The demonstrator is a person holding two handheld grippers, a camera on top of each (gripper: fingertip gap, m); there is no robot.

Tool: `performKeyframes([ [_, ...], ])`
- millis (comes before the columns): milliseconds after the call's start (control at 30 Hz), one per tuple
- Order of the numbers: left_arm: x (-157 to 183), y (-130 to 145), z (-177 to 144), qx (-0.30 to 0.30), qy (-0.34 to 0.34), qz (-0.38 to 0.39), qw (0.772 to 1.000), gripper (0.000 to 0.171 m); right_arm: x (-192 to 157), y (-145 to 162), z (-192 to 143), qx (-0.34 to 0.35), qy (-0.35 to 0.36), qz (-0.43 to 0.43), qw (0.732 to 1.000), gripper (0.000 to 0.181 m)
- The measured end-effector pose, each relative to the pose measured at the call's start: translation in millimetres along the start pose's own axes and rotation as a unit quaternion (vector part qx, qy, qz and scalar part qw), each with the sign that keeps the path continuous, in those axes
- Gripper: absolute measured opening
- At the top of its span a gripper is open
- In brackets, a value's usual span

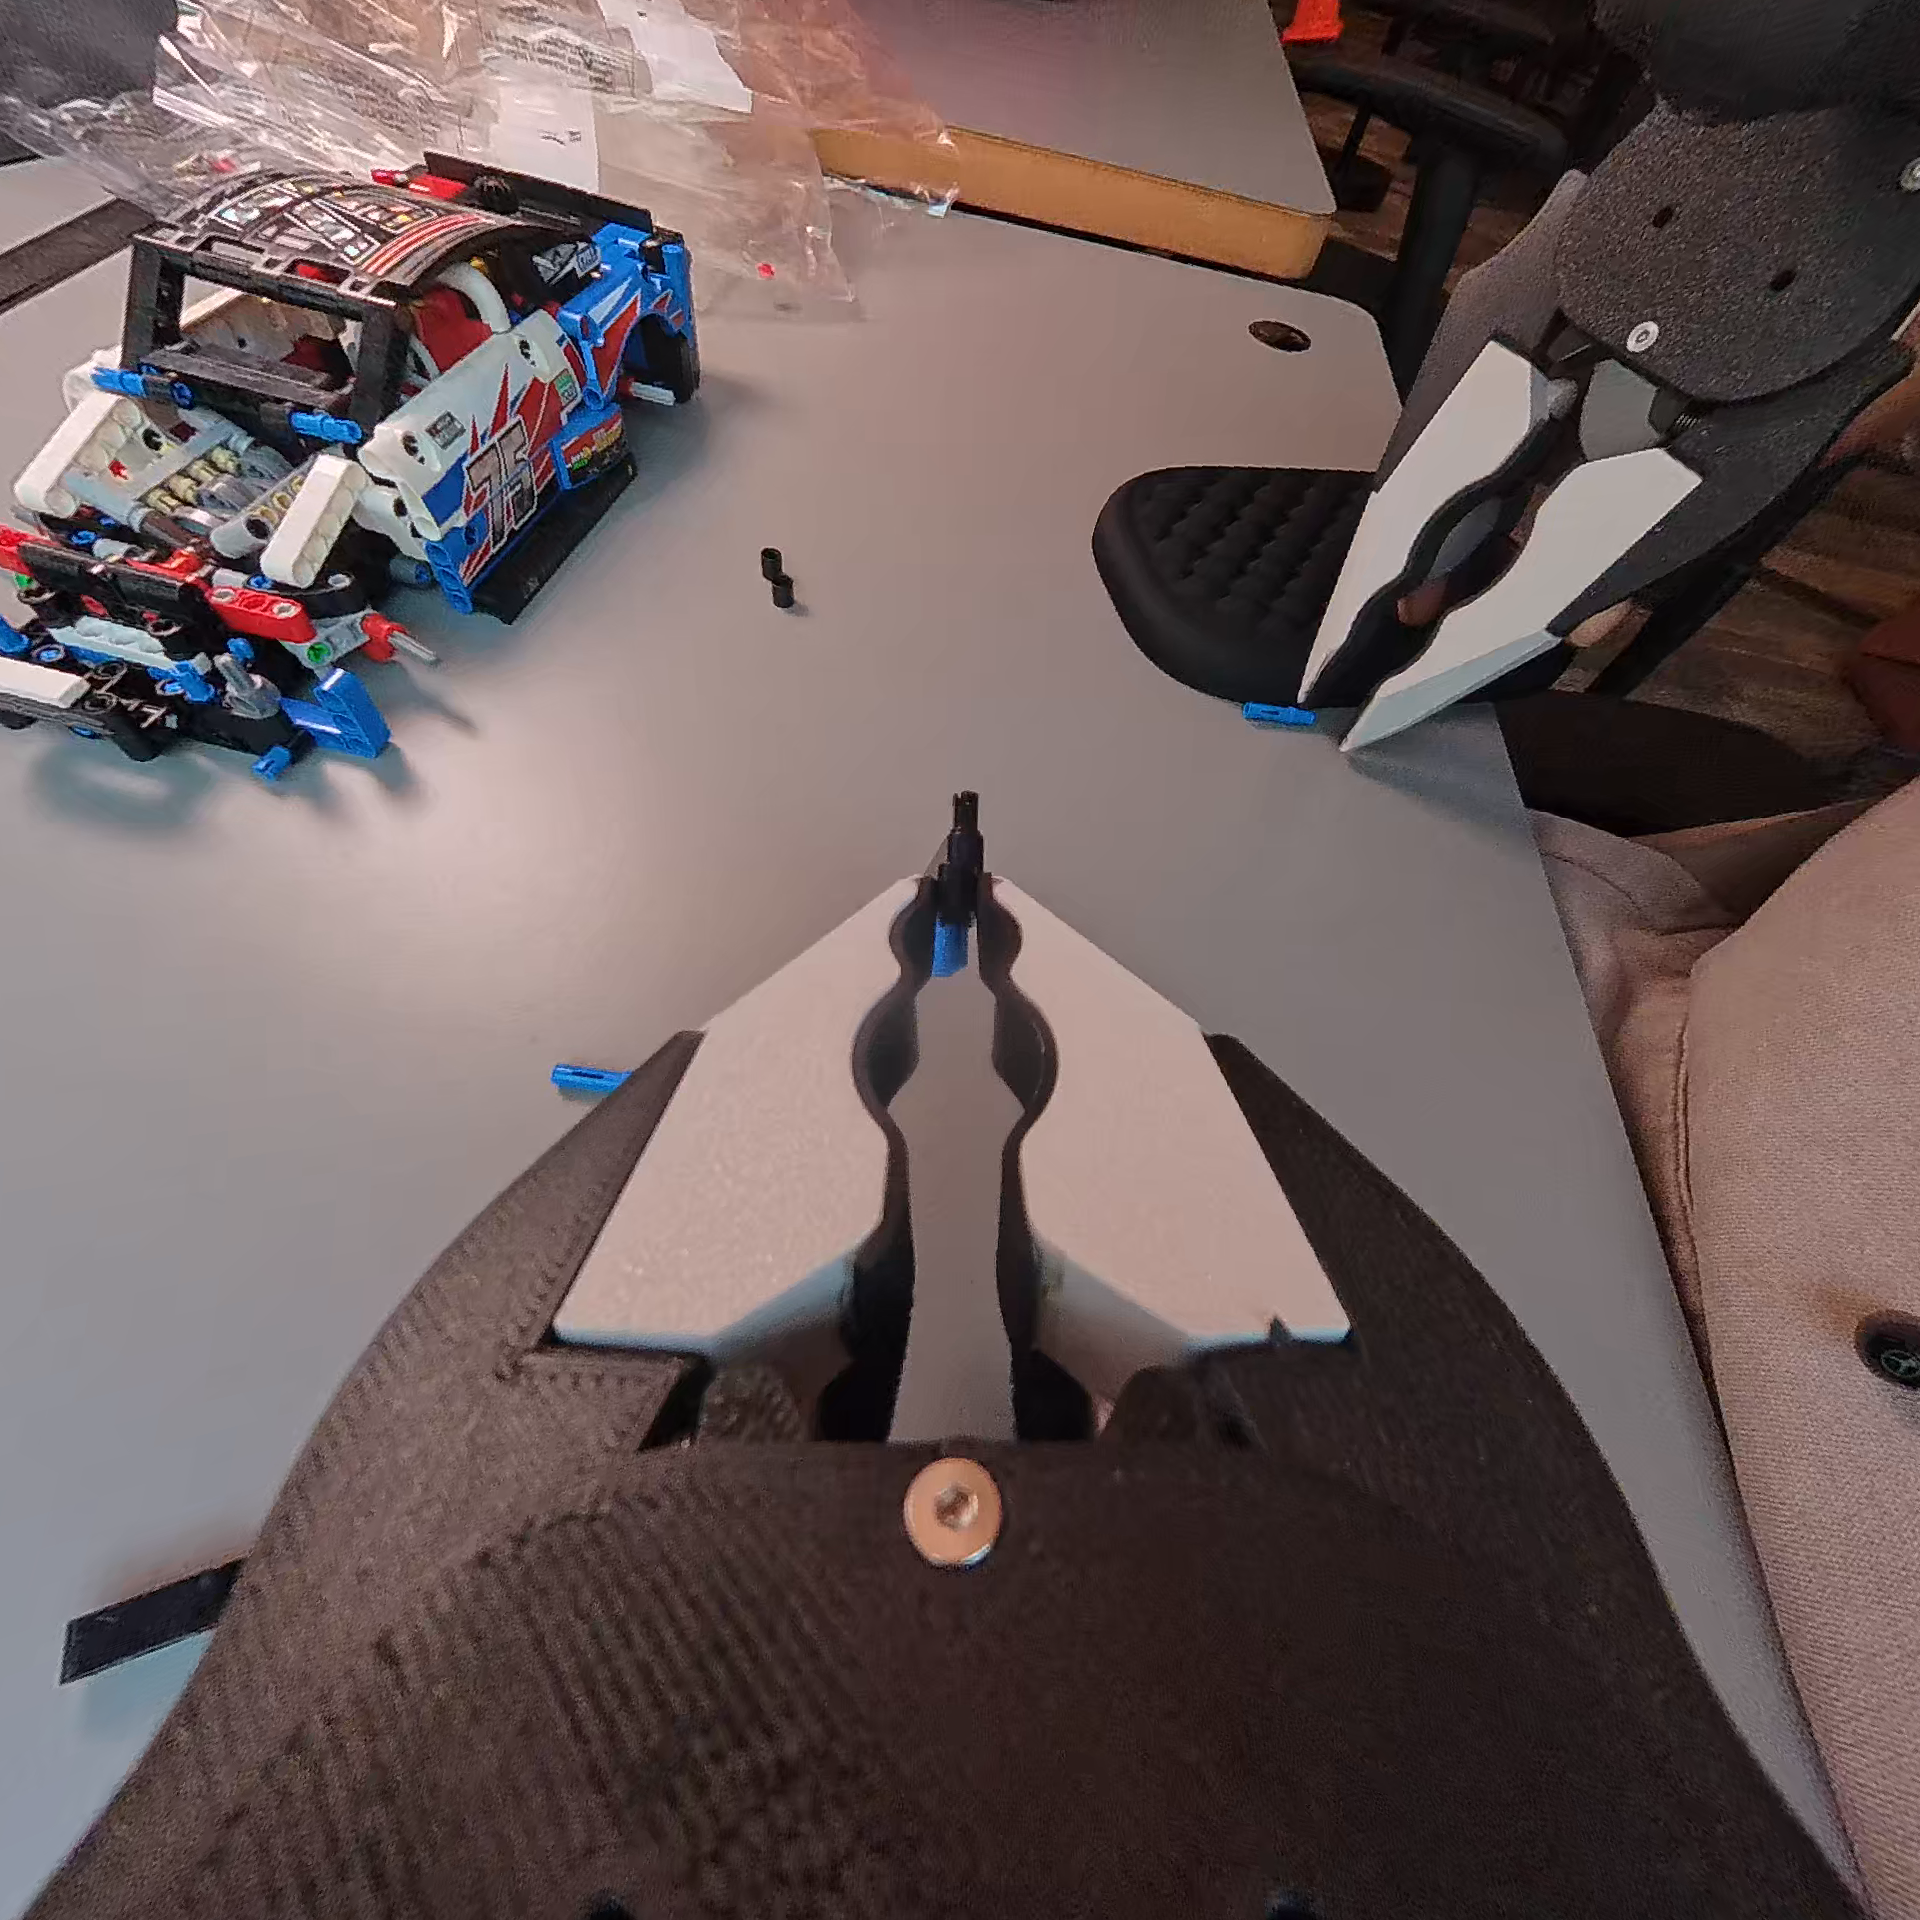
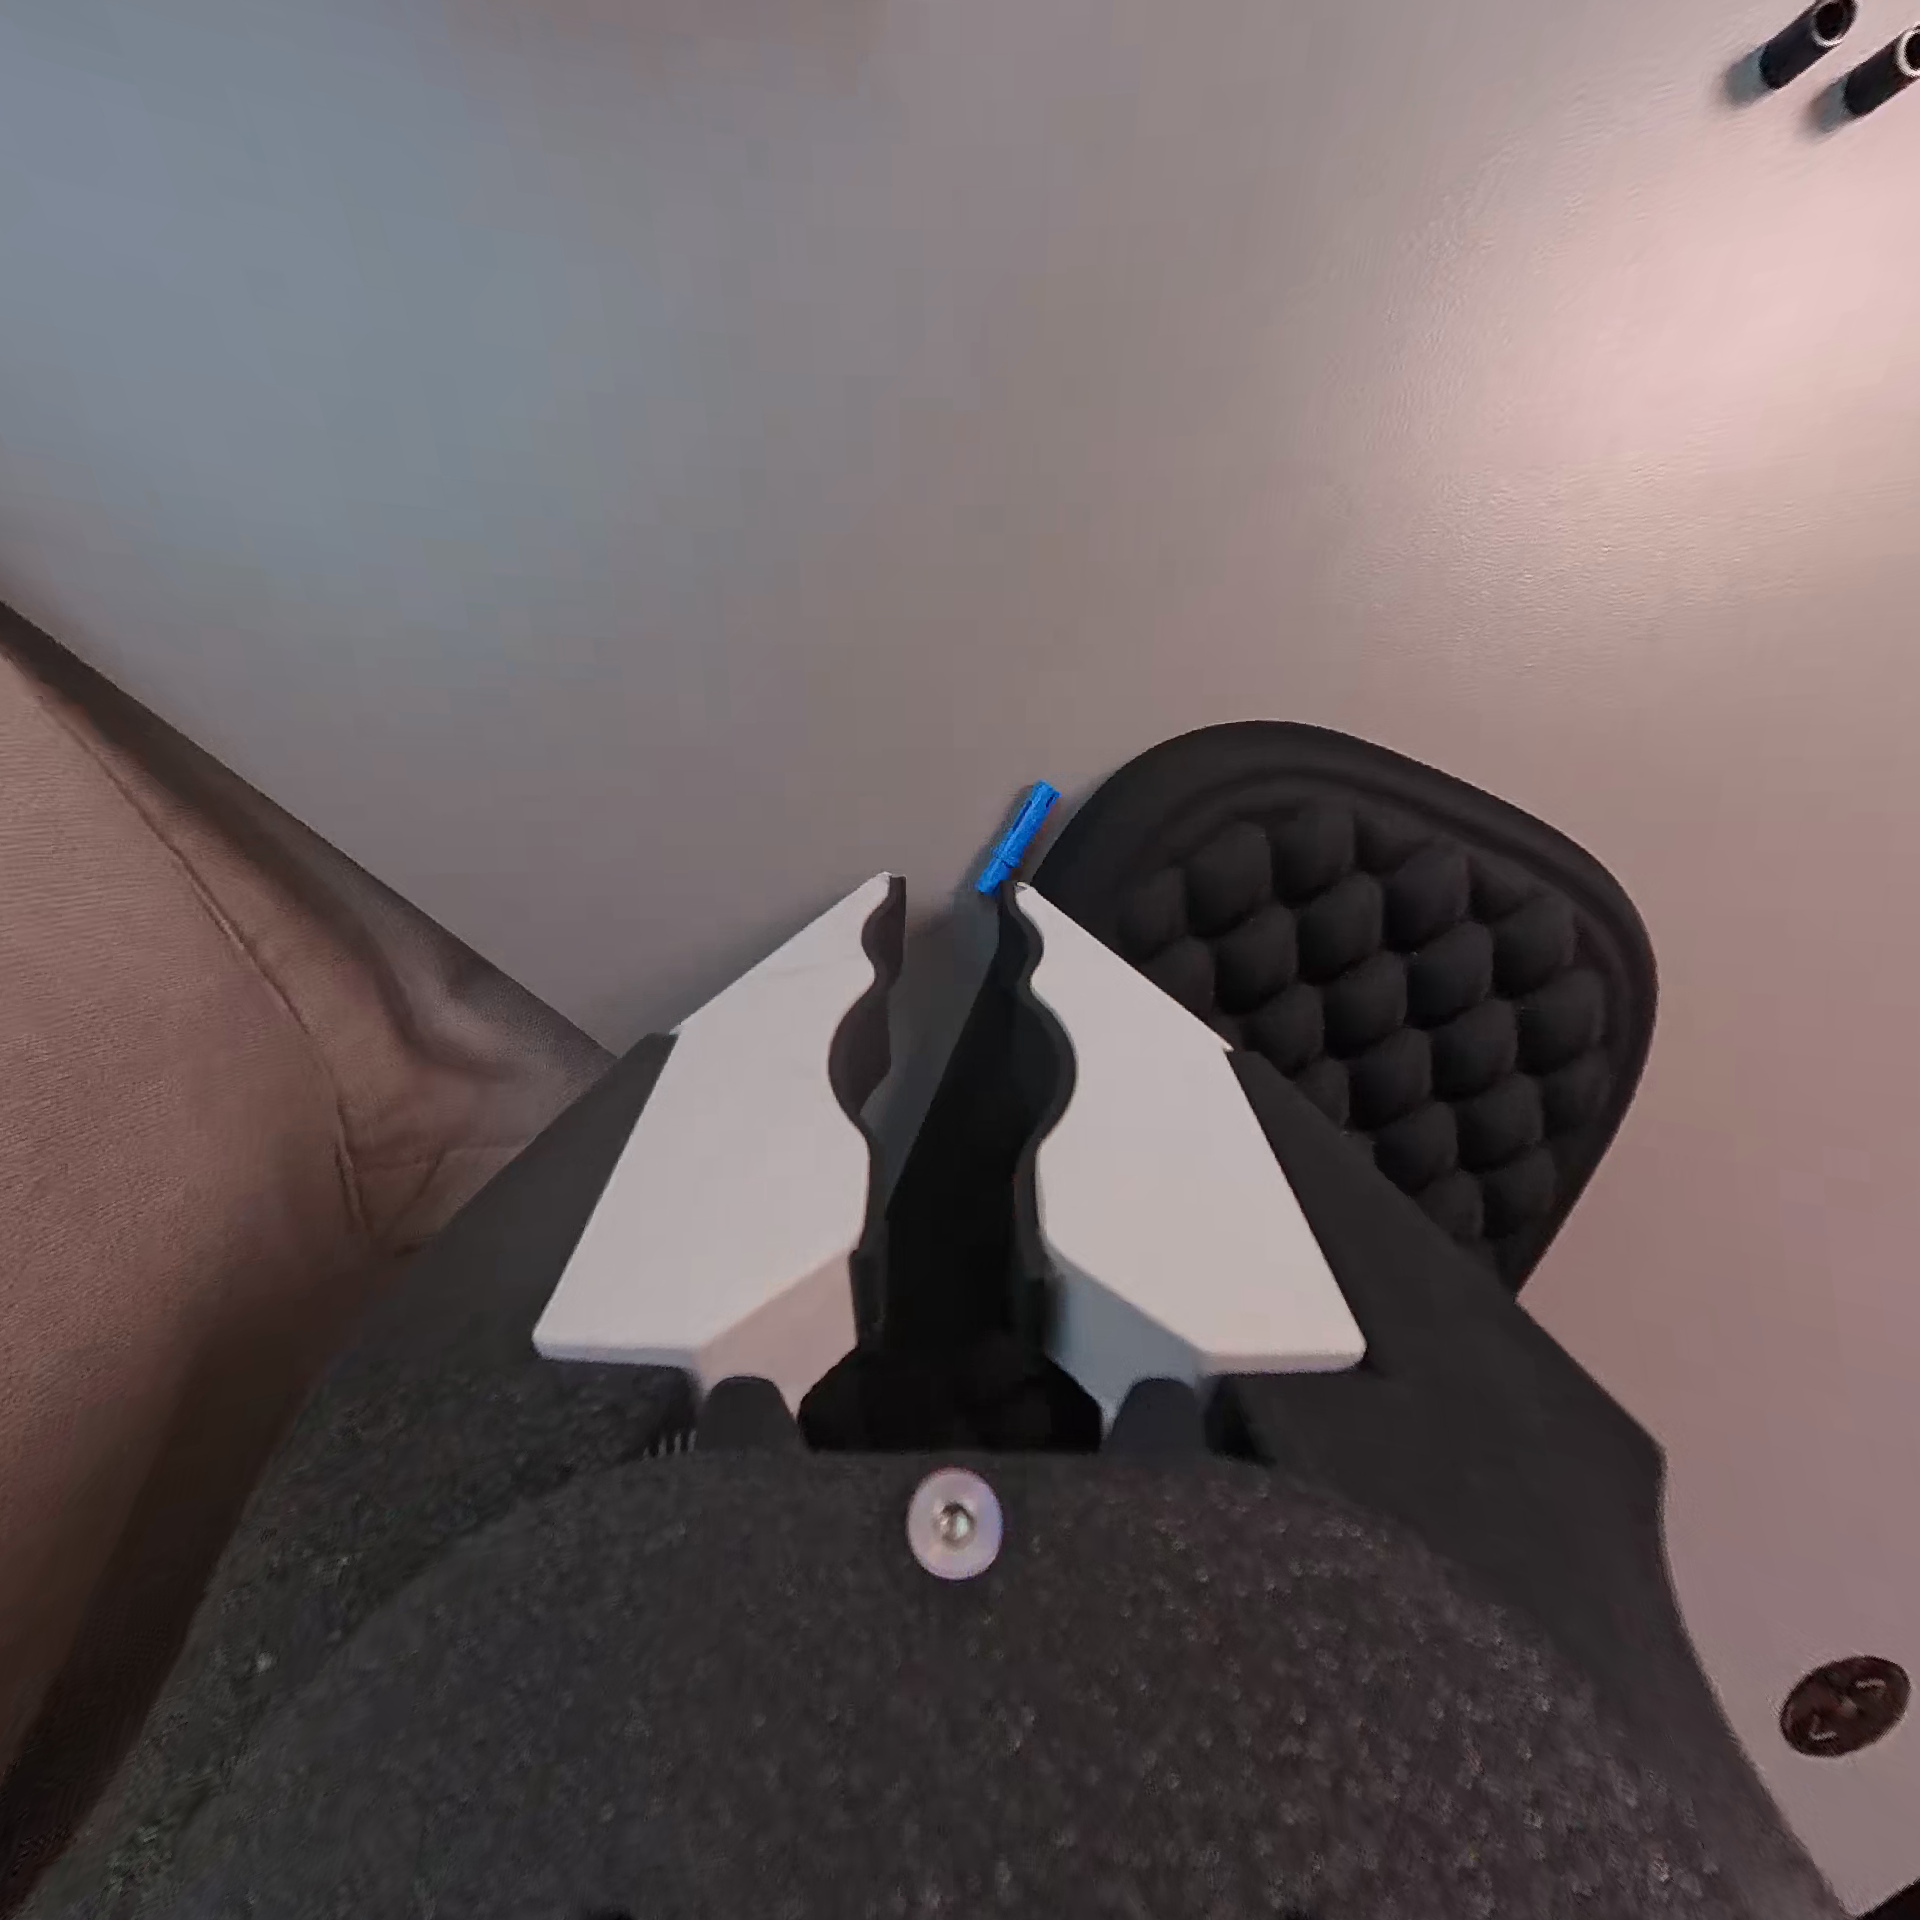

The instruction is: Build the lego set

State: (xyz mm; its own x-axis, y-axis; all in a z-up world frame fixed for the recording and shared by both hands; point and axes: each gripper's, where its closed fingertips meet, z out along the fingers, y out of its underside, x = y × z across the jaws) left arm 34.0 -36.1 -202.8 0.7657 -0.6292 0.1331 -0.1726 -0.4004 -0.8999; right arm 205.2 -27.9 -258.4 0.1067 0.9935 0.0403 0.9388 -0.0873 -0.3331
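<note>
While the left gripper (image 1: 956, 883) pinches a small black-and-blue pin assembly (image 1: 954, 894) at its fingertips, with the black end projecting toward 12 o'clock, the partly built Lego car (image 1: 353, 416) (white, blue and red panels under a black roof) rests on the grey table (image 1: 935, 520) at 10 o'clock. Two short black connectors (image 1: 777, 578) lie between the car and the gripper, and a loose blue pin (image 1: 587, 1075) lies at 9 o'clock of the fingers. Clear plastic bags (image 1: 520, 94) sit at 12 o'clock of the car. The right gripper (image 2: 951, 883), its fingers slightly spread and empty, points down at the table edge; another blue pin (image 2: 1018, 837) lies just beside its right fingertip, against a black dimpled pad (image 2: 1382, 987) at 2 o'clock.
</note>
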Motion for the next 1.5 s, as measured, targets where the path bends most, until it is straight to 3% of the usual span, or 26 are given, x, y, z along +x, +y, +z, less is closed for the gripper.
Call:
performKeyframes([
  [233, 3.2, 1.8, 1.7, -0.004, 0.007, 0.002, 1.000, 0.006, 6.8, -5.7, 6.9, 0.000, 0.008, -0.007, 1.000, 0.000],
  [333, 2.7, 3.7, 2.6, -0.008, 0.004, 0.004, 1.000, 0.006, 7.6, -8.8, 7.9, -0.002, 0.000, -0.017, 1.000, 0.002],
  [467, 0.7, 6.0, 3.2, -0.013, -0.001, 0.004, 1.000, 0.006, 4.8, -15.2, 8.7, 0.000, -0.006, -0.009, 1.000, 0.018],
  [633, 1.7, 5.3, 2.5, -0.012, 0.002, 0.006, 1.000, 0.006, 10.2, -21.2, 12.1, 0.002, -0.001, -0.004, 1.000, 0.009],
  [900, 3.3, 10.1, 4.5, -0.023, 0.007, 0.009, 1.000, 0.006, 10.3, -59.1, 21.6, 0.043, -0.025, -0.205, 0.977, 0.003],
  [1067, 3.1, 12.7, 5.0, -0.030, 0.005, 0.019, 0.999, 0.006, 10.9, -87.4, 34.5, 0.076, -0.075, -0.249, 0.963, 0.004],
  [1167, -0.6, 16.2, 6.0, -0.035, -0.003, 0.023, 0.999, 0.006, 11.3, -96.5, 37.2, 0.090, -0.093, -0.247, 0.960, 0.015],
  [1400, -9.9, 27.4, 7.4, -0.050, 0.013, -0.052, 0.997, 0.006, 11.8, -89.2, 34.8, 0.117, -0.126, -0.207, 0.963, 0.018],
  [1500, -12.0, 35.5, 8.5, -0.070, 0.027, -0.090, 0.993, 0.006, 8.7, -93.1, 36.2, 0.143, -0.121, -0.207, 0.960, 0.003],
])
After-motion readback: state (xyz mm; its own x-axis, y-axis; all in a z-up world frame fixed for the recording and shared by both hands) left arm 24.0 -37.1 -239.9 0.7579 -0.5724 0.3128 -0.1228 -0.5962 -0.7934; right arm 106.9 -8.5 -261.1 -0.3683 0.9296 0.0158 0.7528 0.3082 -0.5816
